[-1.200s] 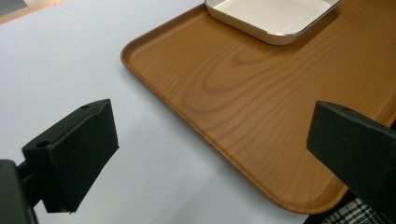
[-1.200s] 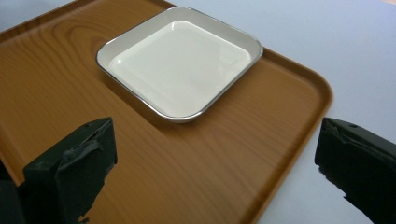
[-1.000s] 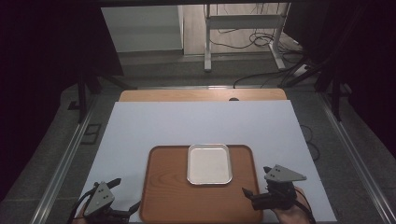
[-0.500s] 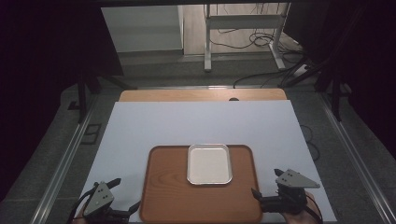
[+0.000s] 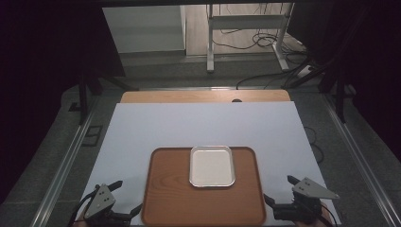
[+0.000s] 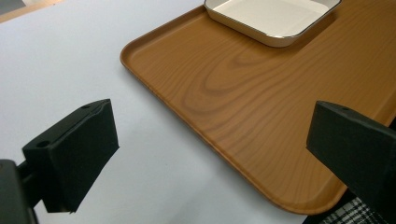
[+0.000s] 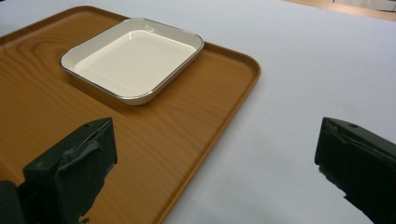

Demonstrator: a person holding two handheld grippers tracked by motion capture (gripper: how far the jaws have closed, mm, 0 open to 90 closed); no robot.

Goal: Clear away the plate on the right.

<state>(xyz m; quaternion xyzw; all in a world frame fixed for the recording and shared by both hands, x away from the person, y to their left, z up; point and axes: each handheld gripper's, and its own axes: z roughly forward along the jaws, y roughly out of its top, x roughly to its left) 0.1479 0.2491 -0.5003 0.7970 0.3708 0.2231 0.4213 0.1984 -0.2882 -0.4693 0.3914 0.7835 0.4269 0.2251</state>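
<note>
A brown wooden tray lies at the near middle of the white table. A shallow white square dish with a metal rim rests on the tray's far part, and it holds nothing. My left gripper stands open by the tray's near left corner, which lies between its jaws. My right gripper stands open off the tray's near right corner, with the tray's right edge between its jaws. Neither holds anything.
The white table sheet stretches bare beyond the tray, with a wooden strip at its far edge. Behind it are a metal stand and cables on the floor. Dark surroundings flank both sides.
My right gripper has drawn back toward the near right corner of the table, away from the tray. The left gripper, tray and dish have stayed where they were.
</note>
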